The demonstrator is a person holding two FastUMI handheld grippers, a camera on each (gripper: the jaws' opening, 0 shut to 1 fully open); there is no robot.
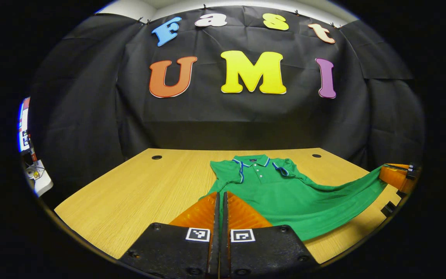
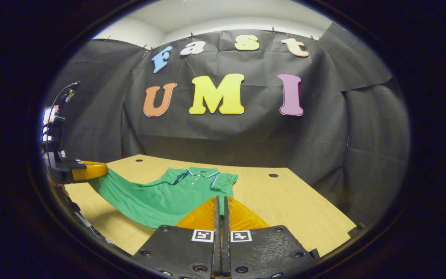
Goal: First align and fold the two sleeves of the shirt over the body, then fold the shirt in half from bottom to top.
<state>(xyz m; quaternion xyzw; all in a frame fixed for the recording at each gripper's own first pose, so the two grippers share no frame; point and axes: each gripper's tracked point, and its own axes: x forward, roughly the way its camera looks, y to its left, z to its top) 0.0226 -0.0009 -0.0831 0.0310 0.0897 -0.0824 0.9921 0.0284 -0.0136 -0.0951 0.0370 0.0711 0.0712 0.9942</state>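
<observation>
One green shirt (image 1: pixel 281 193), two tools pinching its hem, one table (image 1: pixel 138 193)

A recording booth: black cloth wall (image 1: pixel 246 116) behind a bare wooden table (image 1: pixel 138 193).

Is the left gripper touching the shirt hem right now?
Touching: in the left gripper view, the left gripper is shut on the shirt hem, green fabric between its fingers.
</observation>
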